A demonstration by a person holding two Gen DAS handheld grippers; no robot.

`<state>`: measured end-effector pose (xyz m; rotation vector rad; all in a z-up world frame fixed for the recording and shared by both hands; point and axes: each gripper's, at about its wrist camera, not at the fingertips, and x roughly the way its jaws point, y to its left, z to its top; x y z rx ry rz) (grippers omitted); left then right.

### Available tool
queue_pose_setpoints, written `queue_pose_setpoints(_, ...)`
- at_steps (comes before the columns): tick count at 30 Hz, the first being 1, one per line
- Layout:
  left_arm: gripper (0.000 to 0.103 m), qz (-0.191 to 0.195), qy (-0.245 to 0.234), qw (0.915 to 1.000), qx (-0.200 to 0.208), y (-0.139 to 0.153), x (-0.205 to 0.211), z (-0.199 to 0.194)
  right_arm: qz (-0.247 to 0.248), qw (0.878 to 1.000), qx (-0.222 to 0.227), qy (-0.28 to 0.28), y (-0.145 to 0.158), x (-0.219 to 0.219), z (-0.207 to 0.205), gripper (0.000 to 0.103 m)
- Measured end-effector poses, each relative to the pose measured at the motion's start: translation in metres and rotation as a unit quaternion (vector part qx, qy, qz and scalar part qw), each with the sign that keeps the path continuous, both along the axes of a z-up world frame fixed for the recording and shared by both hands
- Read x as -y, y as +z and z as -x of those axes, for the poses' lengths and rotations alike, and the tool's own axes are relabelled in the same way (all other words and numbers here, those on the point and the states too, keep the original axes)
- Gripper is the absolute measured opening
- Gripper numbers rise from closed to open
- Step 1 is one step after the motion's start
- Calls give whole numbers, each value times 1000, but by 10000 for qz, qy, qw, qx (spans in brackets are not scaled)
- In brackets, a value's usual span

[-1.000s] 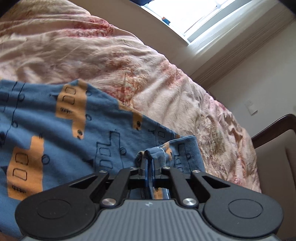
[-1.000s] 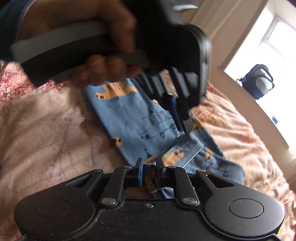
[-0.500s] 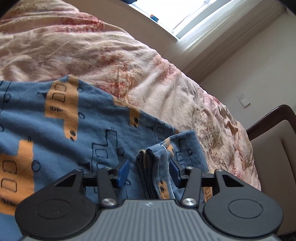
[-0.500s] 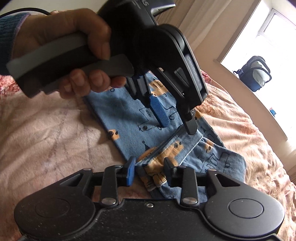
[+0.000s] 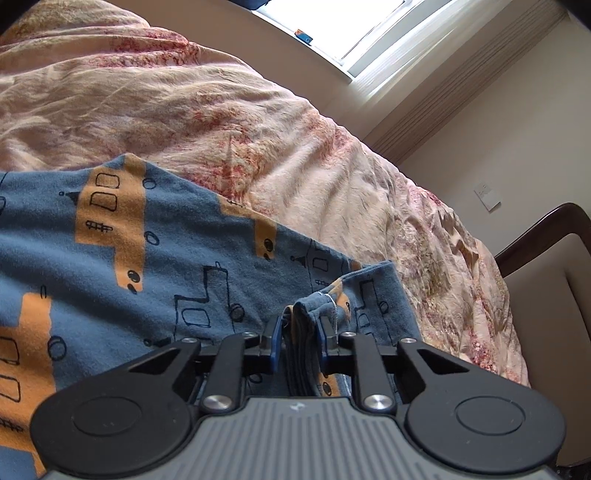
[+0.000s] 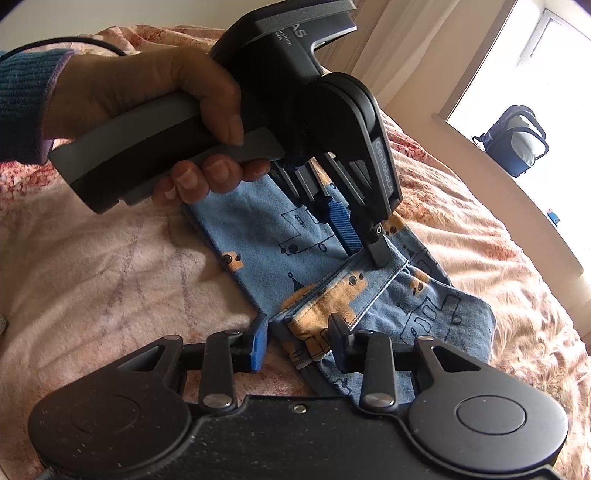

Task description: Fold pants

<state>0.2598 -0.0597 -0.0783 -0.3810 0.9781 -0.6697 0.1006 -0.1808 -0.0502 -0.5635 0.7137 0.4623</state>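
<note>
Blue pants [image 5: 155, 266] with orange vehicle prints lie folded on the bed; they also show in the right wrist view [image 6: 291, 236]. My left gripper [image 5: 297, 341] is narrowly open, its blue pads on either side of a bunched hem edge [image 5: 314, 314], loosely around it. In the right wrist view the left gripper [image 6: 364, 240] points down onto the folded hem. My right gripper [image 6: 297, 341] is open, its fingers on either side of the hem corner [image 6: 314, 317] lying on the bed.
The pants rest on a pink floral quilt [image 5: 258, 122]. A dark wooden chair [image 5: 543, 258] stands right of the bed. A window [image 5: 351, 29] and wall lie beyond. A dark bag [image 6: 517, 140] sits on the sill.
Both grippers have let go of the pants hem and opened. The left jaws have since narrowed around the hem again. The right jaws opened wider.
</note>
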Motion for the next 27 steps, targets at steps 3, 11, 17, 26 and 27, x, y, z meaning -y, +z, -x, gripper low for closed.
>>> queue_pose_setpoints(3, 21, -142, 7, 9999, 67, 4, 4, 2, -2, 10000, -11, 19, 0, -1, 1, 30)
queue_pose_setpoints(11, 20, -439, 22, 9988, 231, 11, 11, 8, 42, 9999, 42, 89, 1, -3, 4, 20)
queue_pose_setpoints(17, 19, -564, -12, 9978, 356, 15, 13, 12, 1, 10000, 27, 83, 1, -2, 3, 19)
queue_pose_setpoints(26, 17, -568, -66, 9977, 374, 17, 11, 11, -199, 9998, -74, -2, 1, 1, -2, 19)
queue_pose_setpoints(27, 16, -548, -67, 9978, 367, 18, 11, 11, -234, 9997, -69, -17, 2, 2, -3, 19)
